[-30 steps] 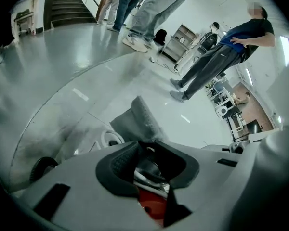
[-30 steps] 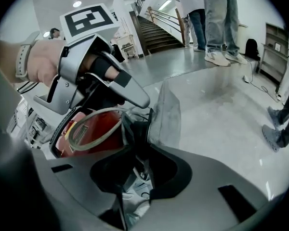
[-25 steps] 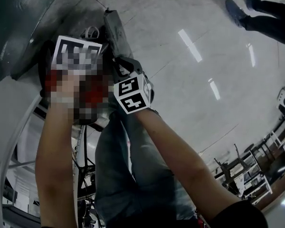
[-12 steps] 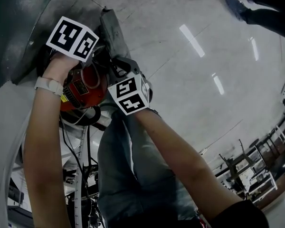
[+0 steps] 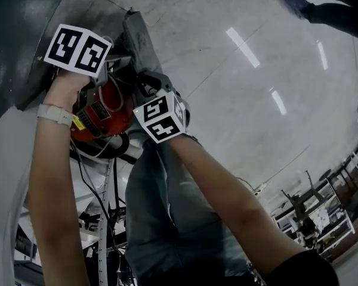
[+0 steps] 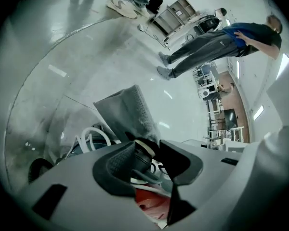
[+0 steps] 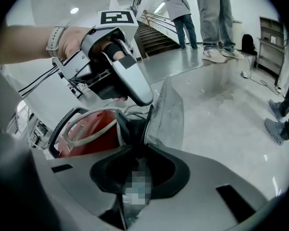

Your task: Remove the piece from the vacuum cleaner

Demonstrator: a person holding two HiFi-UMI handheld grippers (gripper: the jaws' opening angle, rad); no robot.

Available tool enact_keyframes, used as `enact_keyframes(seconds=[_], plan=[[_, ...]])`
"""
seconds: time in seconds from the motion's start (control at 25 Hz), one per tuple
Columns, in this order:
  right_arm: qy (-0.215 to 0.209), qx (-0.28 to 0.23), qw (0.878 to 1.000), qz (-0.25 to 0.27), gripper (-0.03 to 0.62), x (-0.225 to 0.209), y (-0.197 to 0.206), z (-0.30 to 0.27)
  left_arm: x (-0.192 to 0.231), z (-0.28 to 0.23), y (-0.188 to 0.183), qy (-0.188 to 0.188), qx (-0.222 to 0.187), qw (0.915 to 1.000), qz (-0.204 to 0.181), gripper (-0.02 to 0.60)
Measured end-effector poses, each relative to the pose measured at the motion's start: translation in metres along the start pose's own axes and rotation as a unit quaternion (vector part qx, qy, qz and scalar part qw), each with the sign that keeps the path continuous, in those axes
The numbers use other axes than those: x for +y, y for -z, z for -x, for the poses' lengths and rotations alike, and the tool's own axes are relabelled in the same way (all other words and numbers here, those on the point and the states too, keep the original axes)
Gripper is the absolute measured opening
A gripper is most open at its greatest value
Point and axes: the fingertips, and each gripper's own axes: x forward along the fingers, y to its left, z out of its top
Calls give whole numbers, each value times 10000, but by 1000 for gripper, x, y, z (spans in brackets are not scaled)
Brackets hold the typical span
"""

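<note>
In the head view the red vacuum cleaner (image 5: 98,115) lies below my hands, and a flat grey piece (image 5: 137,37) sticks out of its top. My left gripper (image 5: 114,70) is at the vacuum's black neck (image 6: 143,153). Its jaws are opening around that neck, with the right pad standing off it. My right gripper (image 7: 135,177) is shut on the lower end of the grey piece (image 7: 166,112), which rises past its fingers. The left gripper (image 7: 137,95) also shows in the right gripper view, just above the red body (image 7: 89,129).
A white hose (image 6: 94,134) and cables (image 5: 98,195) trail beside the vacuum. White frame edges (image 5: 9,142) run along the left. People stand on the glossy floor (image 5: 250,100) nearby, with stairs (image 7: 156,35) and shelving (image 6: 176,13) further off.
My left gripper has moved up and to the left, off the red body, which now shows clearly. The right gripper has hardly shifted and keeps its hold.
</note>
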Motion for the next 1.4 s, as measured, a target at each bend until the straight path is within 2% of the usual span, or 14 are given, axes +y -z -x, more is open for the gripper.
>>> enact_keyframes(seconds=[0.12,0.32,0.48,0.88,1.12,1.4], plan=[[33,-28,10000,-31,100,-2,-1,1,-5,-2,-5,119,-30,9999,50,184],[105,-85,9999,-15,89,-4,-3,2,-4,-21,-1,-24,175,9997,140,186],[80,-159,9998,27,78,-6,-5,3,-7,-22,-5,133,208,9995,206,138],[294,-355,9989,-41,37,-17,-9,9,-4,-23,-11,174,-39,9983,553,112],[276,-391,9987,-180,34,-22,-9,10,-5,-26,-16,137,-13,9988,480,115],[313,-435,9979,-351,32,-28,-9,12,-9,-29,-23,-24,48,9998,197,114]])
